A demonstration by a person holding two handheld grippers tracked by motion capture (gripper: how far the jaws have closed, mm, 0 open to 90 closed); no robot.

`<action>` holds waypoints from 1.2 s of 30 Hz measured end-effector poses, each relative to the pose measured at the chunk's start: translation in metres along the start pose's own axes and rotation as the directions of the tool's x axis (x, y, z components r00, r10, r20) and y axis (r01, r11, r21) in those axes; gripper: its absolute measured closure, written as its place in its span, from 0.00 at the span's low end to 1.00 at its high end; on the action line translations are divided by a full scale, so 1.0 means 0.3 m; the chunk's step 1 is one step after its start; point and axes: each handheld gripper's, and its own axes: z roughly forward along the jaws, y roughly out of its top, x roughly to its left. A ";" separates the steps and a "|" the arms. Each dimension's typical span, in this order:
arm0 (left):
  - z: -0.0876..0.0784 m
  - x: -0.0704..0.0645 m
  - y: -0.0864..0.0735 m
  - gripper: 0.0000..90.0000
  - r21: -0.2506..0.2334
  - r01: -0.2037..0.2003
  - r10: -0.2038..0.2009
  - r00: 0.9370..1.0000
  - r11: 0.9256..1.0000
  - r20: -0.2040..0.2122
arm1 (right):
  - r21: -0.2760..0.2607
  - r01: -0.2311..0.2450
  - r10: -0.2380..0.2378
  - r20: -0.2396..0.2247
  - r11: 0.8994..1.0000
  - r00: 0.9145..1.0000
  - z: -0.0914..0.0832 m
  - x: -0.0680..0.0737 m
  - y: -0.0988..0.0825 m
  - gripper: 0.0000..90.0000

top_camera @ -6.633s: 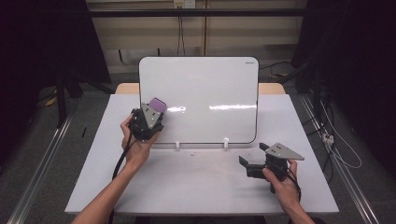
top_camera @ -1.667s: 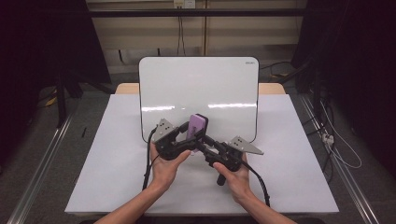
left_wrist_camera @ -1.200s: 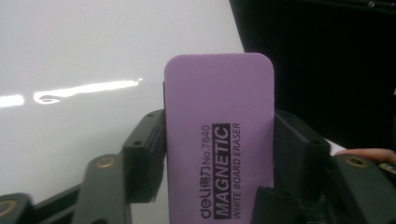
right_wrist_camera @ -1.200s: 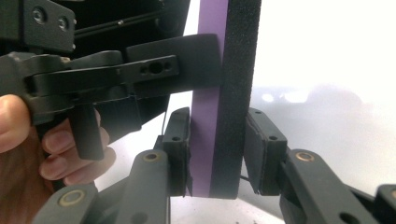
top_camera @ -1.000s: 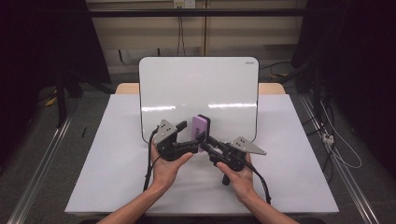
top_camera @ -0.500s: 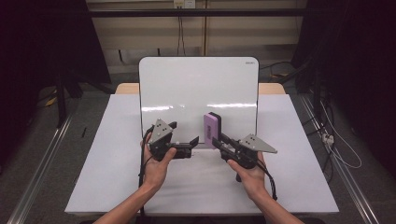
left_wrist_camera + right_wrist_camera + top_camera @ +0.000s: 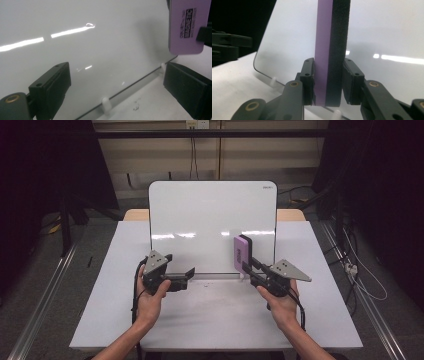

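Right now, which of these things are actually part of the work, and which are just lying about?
In use:
- purple eraser, clamped upright in the right gripper
- whiteboard, standing just behind the eraser
- left gripper, fingers apart and holding nothing, its fingers having just been opening

Just there:
- white table
- loose cables on the floor at the right

The eraser (image 7: 242,254) shows a lilac-purple face with black lettering and a black felt backing, and the whiteboard (image 7: 200,225) behind it is glossy white with bright streaks of reflected light. Both the left gripper (image 7: 188,273) and right gripper (image 7: 246,265) are black with grey top plates, over a plain white table (image 7: 110,295).
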 end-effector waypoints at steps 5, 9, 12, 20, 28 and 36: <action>-0.038 0.025 -0.033 0.08 0.045 -0.021 0.021 1.000 0.999 -0.006 | 0.037 0.042 -0.043 0.034 0.998 0.998 -0.025 -0.024 0.002 0.73; -0.071 0.046 -0.063 0.08 0.061 -0.023 0.024 0.999 0.998 -0.021 | 0.065 0.075 -0.080 0.080 0.995 0.994 -0.049 -0.045 0.007 0.73; -0.096 0.058 -0.079 0.08 0.070 -0.046 0.049 0.998 0.996 -0.045 | 0.069 0.112 -0.119 0.108 0.991 0.987 -0.059 -0.057 0.008 0.73; -0.171 0.100 -0.124 0.07 0.059 -0.039 0.045 0.993 0.998 -0.107 | 0.120 0.173 -0.191 0.171 0.978 0.966 -0.062 -0.075 0.018 0.73; -0.194 0.125 -0.161 0.06 0.033 -0.031 0.035 0.992 0.999 -0.120 | 0.229 0.209 -0.261 0.231 0.951 0.937 -0.056 -0.090 -0.009 0.73; -0.189 0.141 -0.171 0.06 0.033 -0.006 0.011 0.991 0.999 -0.135 | 0.315 0.279 -0.363 0.251 0.907 0.897 -0.008 -0.068 -0.010 0.73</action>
